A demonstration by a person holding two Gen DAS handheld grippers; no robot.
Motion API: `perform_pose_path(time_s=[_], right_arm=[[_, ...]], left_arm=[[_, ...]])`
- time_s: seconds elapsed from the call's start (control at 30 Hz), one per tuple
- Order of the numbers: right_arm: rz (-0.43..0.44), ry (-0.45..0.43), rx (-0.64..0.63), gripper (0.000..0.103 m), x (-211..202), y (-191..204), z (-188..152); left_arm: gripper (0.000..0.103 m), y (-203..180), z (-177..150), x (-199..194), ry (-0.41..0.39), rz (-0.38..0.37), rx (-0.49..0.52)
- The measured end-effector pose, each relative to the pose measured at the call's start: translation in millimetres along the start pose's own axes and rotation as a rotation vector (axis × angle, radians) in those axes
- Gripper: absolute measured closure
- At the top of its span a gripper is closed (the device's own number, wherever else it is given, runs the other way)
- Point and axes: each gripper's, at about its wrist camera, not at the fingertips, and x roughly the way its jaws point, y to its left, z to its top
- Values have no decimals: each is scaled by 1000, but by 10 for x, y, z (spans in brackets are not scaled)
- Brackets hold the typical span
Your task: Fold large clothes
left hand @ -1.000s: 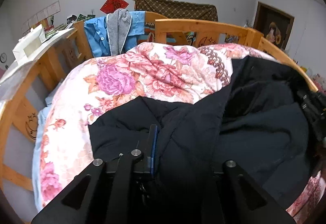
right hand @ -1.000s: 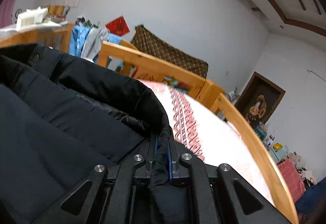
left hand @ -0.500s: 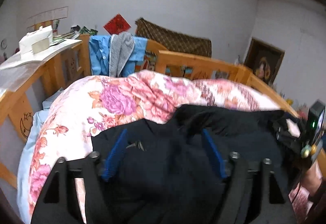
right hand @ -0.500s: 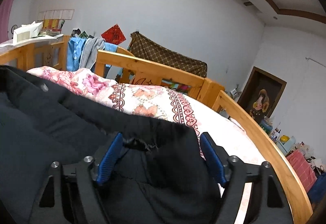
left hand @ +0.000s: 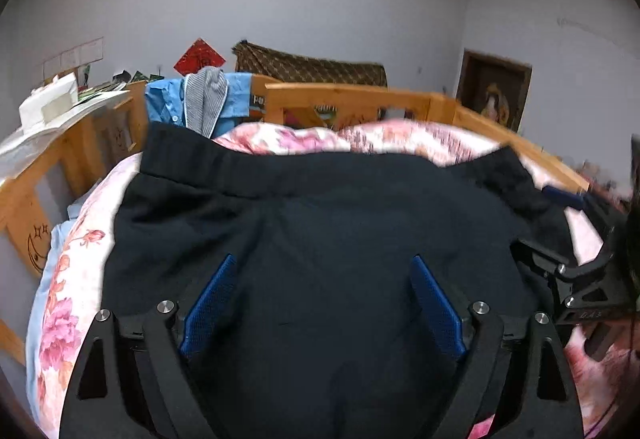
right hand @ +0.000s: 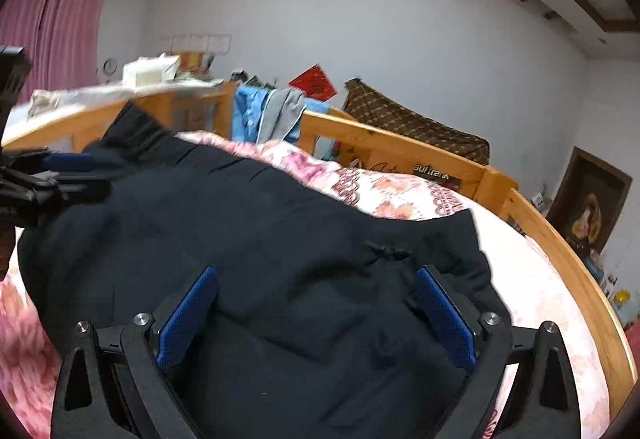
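Note:
A large black jacket (left hand: 320, 223) lies folded on the floral quilt (left hand: 68, 279), its ribbed hem at the far edge. It also shows in the right wrist view (right hand: 248, 239), with a drawstring knot (right hand: 390, 252) near its right side. My left gripper (left hand: 322, 299) is open and empty just above the jacket. My right gripper (right hand: 316, 313) is open and empty above the jacket too. The right gripper shows at the right edge of the left wrist view (left hand: 580, 279), and the left gripper at the left edge of the right wrist view (right hand: 44, 179).
A wooden bed frame (left hand: 344, 99) rings the quilt. A blue shirt and grey striped garment (left hand: 200, 103) hang on the far rail, with a brown patterned cloth (left hand: 308, 67) behind. A shelf with a white box (left hand: 48, 107) stands at the left.
A second ago both grippers were shut on the jacket's edges. They let go and opened wide. The jacket now lies flat, spread wider, and both grippers have pulled back over it.

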Motion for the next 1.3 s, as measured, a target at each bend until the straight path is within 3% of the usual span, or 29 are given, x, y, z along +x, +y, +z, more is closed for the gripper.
perform_pose_path(time_s=[0.17, 0.27, 0.4, 0.53, 0.7, 0.93, 1.3], right_arm=[[-76, 49, 40, 3, 475, -92, 116], [-120, 115, 83, 3, 790, -261, 114], [-110, 176, 165, 3, 1082, -458, -22], [-62, 210, 156, 0, 1311, -447, -147], [-9, 207, 192, 0, 1460, -494, -280], [89, 216, 292, 0, 1617, -712, -387], [117, 214, 324, 0, 1672, -756, -407]], left_arm=[[17, -74, 94, 371, 33, 75, 2], [17, 130, 187, 569, 37, 140, -38], [16, 552, 160, 809, 85, 208, -114], [6, 996, 15, 1048, 157, 108, -276], [1, 1239, -130, 1211, 135, 35, -376], [1, 1285, -155, 1328, 106, 29, -405], [1, 1313, -184, 1381, 100, 22, -420]])
